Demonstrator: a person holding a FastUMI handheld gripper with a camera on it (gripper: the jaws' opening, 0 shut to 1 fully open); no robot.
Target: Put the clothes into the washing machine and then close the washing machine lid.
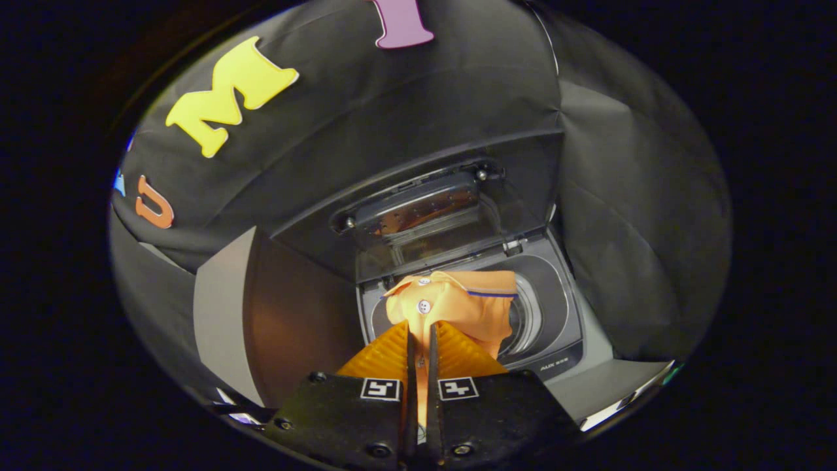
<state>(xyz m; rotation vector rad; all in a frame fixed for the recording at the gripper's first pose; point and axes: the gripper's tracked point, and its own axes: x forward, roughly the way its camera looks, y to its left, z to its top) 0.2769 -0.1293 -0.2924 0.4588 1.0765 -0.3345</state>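
Note:
An orange polo shirt point(451, 304) with white buttons and a dark-striped collar hangs bunched from my gripper point(422, 337), whose two fingers press together on its fabric. The shirt is held above the round drum opening point(529, 314) of a dark top-loading washing machine point(556, 327) just beyond the fingers. The machine's lid point(425, 209) stands raised behind the opening, leaning toward the back wall. The shirt hides most of the opening's near side.
A brown panel point(294, 320) with a grey edge stands close beside the machine, to the fingers' left. Black cloth walls close in behind and to the right. A pale surface point(608, 386) lies beside the machine's front corner.

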